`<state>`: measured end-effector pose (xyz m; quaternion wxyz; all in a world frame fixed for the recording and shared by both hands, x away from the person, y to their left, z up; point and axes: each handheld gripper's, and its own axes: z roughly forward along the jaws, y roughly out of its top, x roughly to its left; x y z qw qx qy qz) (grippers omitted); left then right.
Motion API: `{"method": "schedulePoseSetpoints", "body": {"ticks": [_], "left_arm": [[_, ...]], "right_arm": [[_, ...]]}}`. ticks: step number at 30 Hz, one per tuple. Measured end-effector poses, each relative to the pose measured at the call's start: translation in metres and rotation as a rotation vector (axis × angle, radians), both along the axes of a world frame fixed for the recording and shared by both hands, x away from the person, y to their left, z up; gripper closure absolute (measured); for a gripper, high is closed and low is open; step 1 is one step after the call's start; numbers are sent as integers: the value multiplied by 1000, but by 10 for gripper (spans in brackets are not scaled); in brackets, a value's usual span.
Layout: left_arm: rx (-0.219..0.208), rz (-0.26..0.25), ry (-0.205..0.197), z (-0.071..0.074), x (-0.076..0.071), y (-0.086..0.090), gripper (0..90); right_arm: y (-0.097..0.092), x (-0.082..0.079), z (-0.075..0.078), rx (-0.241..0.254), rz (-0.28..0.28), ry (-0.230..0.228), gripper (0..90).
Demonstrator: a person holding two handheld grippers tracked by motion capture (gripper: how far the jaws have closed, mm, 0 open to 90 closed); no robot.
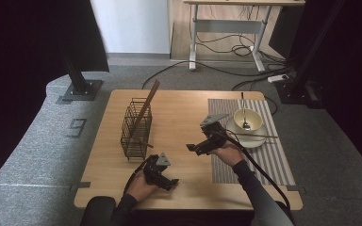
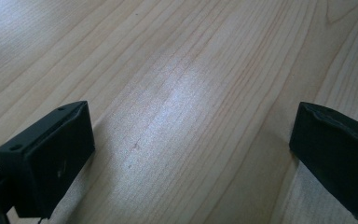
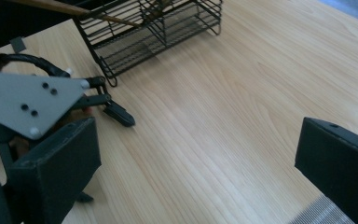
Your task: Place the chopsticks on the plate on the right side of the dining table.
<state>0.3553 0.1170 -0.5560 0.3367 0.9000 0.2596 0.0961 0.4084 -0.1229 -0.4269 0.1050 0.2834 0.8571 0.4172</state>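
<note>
Black wire basket (image 1: 135,128), cream bowl (image 1: 247,119), grey striped placemat (image 1: 273,155), pale wood-grain table (image 1: 179,117).

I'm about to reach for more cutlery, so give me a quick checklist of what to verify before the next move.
1. Left gripper open, nothing between its fingers: ok.
2. Right gripper open and holding nothing: ok.
3. Wire basket upright on the table: ok.
4. Chopstick leaning inside the basket: ok.
5. Spoon resting in the bowl, free to grasp: ok.
6. Second chopstick lying across the plate, stable: cannot tell.
</note>
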Motion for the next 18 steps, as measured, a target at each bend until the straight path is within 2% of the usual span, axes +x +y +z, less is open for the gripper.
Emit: {"method": "schedulePoseSetpoints", "body": {"ticks": [18], "left_arm": [[1, 2, -2, 0, -1, 0, 0]], "right_arm": [[69, 1, 6, 1, 125, -22, 0]]}}
